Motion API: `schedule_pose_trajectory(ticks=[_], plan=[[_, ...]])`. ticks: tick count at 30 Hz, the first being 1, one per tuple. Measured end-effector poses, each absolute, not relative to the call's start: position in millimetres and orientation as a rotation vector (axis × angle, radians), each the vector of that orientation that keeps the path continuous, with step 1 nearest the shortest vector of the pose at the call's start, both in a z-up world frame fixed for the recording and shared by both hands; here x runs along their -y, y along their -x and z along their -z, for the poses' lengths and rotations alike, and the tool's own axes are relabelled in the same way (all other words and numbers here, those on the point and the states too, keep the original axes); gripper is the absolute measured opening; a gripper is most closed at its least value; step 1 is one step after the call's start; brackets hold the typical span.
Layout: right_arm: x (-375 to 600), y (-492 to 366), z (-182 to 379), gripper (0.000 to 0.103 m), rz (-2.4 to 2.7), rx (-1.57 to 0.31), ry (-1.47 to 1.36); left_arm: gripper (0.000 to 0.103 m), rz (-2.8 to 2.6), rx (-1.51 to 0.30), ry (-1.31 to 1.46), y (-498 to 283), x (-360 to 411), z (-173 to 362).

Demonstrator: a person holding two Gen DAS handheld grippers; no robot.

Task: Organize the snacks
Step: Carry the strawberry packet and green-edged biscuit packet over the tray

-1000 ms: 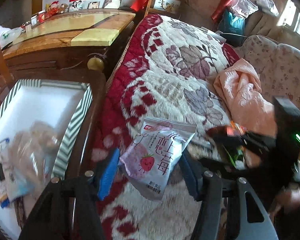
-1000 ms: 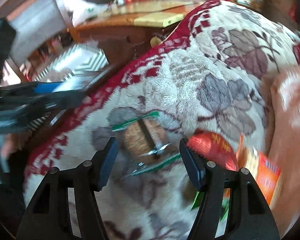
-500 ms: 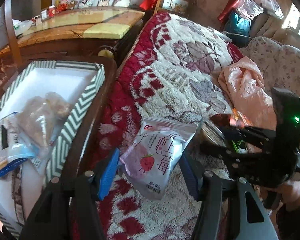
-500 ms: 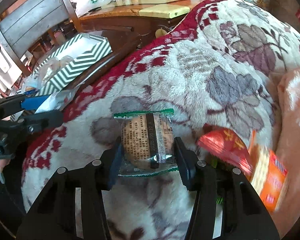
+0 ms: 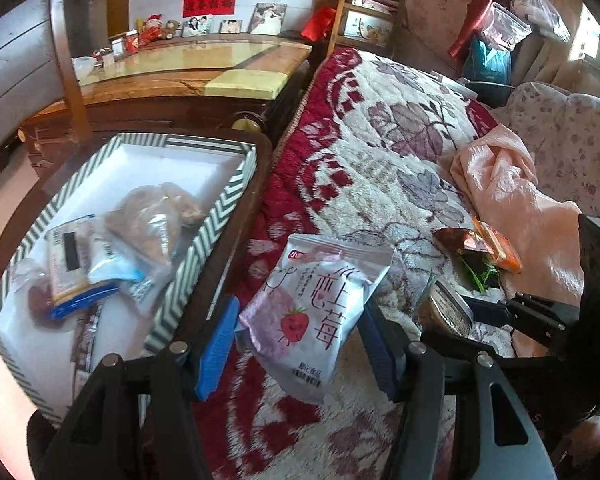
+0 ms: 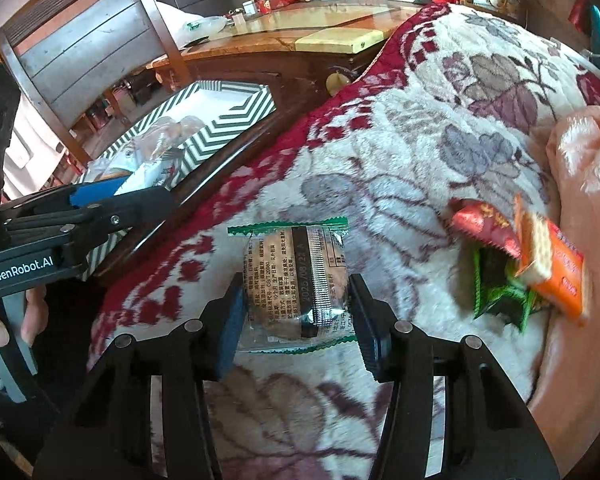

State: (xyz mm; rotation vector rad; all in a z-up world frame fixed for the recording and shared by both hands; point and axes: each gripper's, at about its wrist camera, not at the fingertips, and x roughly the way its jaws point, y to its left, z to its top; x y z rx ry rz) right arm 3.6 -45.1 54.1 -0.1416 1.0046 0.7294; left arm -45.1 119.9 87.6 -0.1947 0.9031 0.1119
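My left gripper [image 5: 300, 344] is shut on a pink-and-white strawberry snack bag [image 5: 316, 312] and holds it above the blanket. My right gripper [image 6: 296, 320] is shut on a clear green-edged cake packet [image 6: 294, 284]; it also shows in the left wrist view [image 5: 446, 312]. A green-and-white zigzag box [image 5: 216, 216] to the left holds several snack packs [image 5: 112, 252]. The box also shows in the right wrist view [image 6: 220, 124]. A red packet [image 6: 486, 226], an orange cracker pack [image 6: 556, 268] and a green wrapper [image 6: 496, 288] lie on the blanket at the right.
A red-and-cream floral blanket [image 5: 380, 148] covers the bed. A pink cloth [image 5: 512, 196] lies at its right. The box sits on a dark wooden chair seat [image 5: 236, 264]. A wooden cabinet with a glass top [image 5: 188, 76] stands behind.
My right gripper closed on the cake packet and lifted it off the blanket. My left gripper carried the strawberry bag up and leftward, bringing the box more into view.
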Motion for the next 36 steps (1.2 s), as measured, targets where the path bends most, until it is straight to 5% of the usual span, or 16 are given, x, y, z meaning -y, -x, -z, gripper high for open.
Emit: schedule_pose_trajectory(ticks=[36], plan=[[-52,24,-86,0.049,-0.882,-0.983,0.293,0.063,-0.301,-0.829,0.333,90,-209,-102]])
